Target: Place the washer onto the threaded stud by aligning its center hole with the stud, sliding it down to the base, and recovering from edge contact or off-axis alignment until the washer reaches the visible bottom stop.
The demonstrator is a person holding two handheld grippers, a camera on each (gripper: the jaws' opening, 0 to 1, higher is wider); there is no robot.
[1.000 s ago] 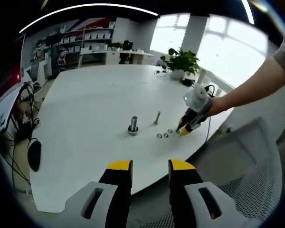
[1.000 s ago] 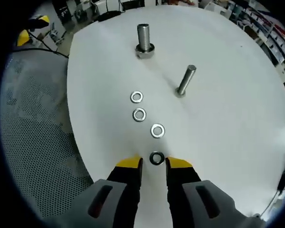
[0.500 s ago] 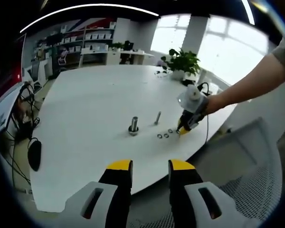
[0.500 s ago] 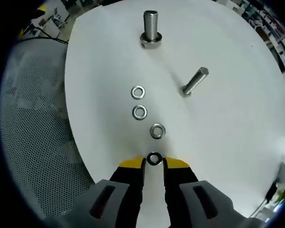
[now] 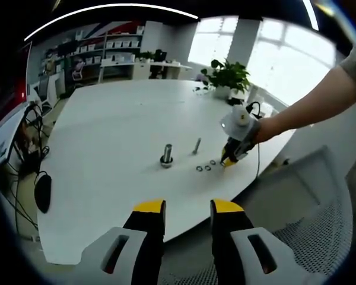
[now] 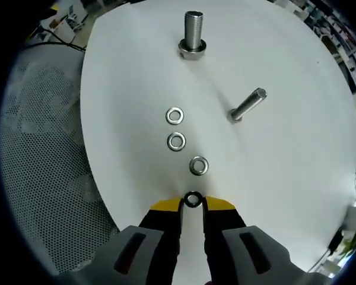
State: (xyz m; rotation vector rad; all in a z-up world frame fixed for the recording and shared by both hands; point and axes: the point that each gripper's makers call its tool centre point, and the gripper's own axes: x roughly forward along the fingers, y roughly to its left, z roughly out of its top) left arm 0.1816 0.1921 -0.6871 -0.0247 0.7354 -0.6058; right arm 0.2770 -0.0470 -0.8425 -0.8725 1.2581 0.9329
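— Since a second ago, what moved?

— Right hand-held gripper (image 6: pixel 192 203) has narrowed its yellow-tipped jaws around the dark ring-shaped metal washer (image 6: pixel 193 199), which sat in an open gap before.

— Is it gripped?

— Looks pinched between the tips, at the near edge of the round white table (image 6: pixel 296 154); it doesn't look lifted yet.

— Progress?

— Early, I'd judge. Nothing sits on the upright threaded steel stud with its hex base (image 6: pixel 193 34); carrying, aligning and sliding down all remain. Three silvery washers (image 6: pixel 177 141) lie in a row between, and a loose steel bolt (image 6: pixel 247 105) is beside.

— Left hand-held gripper (image 5: pixel 187 209)?

— Jaws apart, empty, off the table's edge.
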